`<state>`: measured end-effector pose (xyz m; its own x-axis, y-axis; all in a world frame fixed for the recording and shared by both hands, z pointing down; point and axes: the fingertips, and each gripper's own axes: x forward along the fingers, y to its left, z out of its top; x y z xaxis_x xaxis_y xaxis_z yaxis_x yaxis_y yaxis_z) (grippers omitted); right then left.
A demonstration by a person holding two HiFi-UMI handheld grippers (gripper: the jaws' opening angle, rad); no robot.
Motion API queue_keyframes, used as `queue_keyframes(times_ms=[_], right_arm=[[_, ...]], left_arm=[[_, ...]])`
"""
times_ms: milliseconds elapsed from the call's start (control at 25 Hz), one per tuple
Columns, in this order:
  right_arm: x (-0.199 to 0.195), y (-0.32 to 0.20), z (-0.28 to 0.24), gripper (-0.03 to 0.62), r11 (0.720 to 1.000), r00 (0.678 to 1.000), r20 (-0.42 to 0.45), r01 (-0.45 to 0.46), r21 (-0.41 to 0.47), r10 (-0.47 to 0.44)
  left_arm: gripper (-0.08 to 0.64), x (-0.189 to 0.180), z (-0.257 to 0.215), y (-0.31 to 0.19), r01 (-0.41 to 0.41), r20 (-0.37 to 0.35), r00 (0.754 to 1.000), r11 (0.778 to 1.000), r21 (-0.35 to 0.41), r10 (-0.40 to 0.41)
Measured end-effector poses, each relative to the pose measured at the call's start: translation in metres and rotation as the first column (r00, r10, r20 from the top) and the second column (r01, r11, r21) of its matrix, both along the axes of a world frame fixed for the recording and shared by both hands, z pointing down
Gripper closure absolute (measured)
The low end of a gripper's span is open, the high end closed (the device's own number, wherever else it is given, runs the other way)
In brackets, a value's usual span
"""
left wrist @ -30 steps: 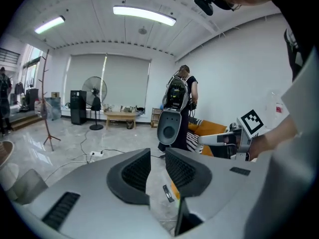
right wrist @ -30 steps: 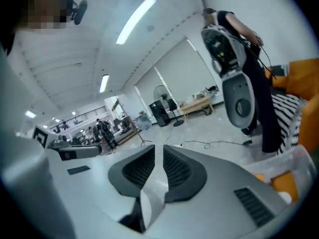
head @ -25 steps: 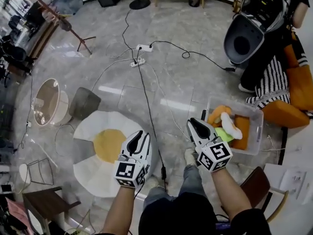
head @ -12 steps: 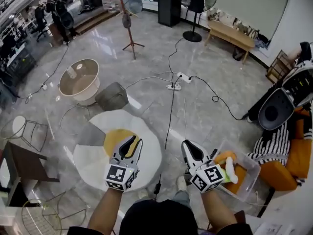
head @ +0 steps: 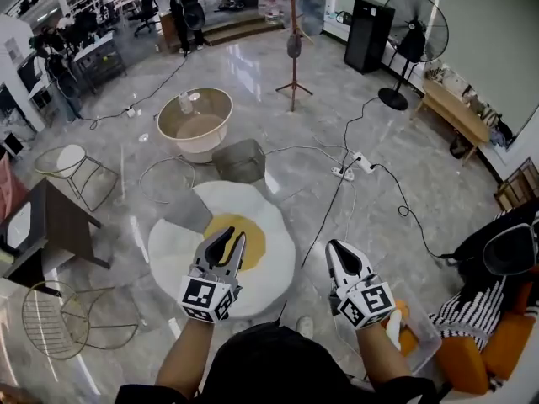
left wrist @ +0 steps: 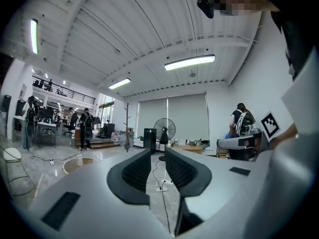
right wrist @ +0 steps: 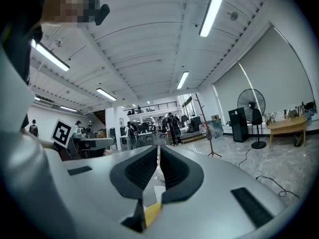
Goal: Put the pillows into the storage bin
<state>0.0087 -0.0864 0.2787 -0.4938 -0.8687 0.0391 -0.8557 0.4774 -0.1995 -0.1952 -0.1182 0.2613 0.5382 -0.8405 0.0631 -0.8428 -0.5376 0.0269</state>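
Orange pillow fabric (head: 411,342) showed inside the clear storage bin (head: 428,325), which sat on the floor at the person's right, just behind the right gripper (head: 338,247) in the head view and partly covered by it. Orange cushions (head: 472,364) and a striped cloth (head: 459,316) lay just beyond the bin; whether these were loose pillows or part of a seat could not be told. Both grippers were held level, pointing across the room over a fried-egg-shaped pad (head: 274,255) on the floor, rug or cushion unclear. The left gripper (head: 233,236) had its jaws a narrow gap apart with nothing in them. The right gripper's jaws had just been closing and stood together, empty.

The step looked like going for the next pillow. To do it well, I judged, the person should face the chosen pillow squarely and spread both pairs of jaws wide before reaching. Each gripper should then pinch a good fold of cover, at two well-apart edges, and the pillow should be lifted clear of the bin's rim before lowering.

The bin stood mouth upward. Its visible rim ran slantwise from upper left to lower right in the head view, likely its long axis. The pillow inside lay flat along it, though too little showed to be sure
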Motion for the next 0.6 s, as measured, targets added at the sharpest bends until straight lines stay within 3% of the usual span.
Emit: queue_keyframes(times_ms=[240, 440, 600], right_arm=[[0.002, -0.002, 0.0, 0.554, 0.999, 0.999, 0.018, 0.034, -0.004, -0.034], [-0.004, -0.004, 0.01, 0.558, 0.999, 0.999, 0.037, 0.03, -0.038, -0.028], [-0.016, -0.005, 0.006, 0.56, 0.999, 0.999, 0.044, 0.029, -0.039, -0.028]], left_arm=[[0.456, -0.007, 0.011, 0.017, 0.056, 0.048, 0.997, 0.998, 0.006, -0.056], [0.457, -0.02, 0.01, 0.016, 0.08, 0.022, 0.997, 0.997, 0.001, -0.08], [0.457, -0.042, 0.011, 0.019, 0.113, 0.05, 0.992, 0.994, 0.006, -0.113]])
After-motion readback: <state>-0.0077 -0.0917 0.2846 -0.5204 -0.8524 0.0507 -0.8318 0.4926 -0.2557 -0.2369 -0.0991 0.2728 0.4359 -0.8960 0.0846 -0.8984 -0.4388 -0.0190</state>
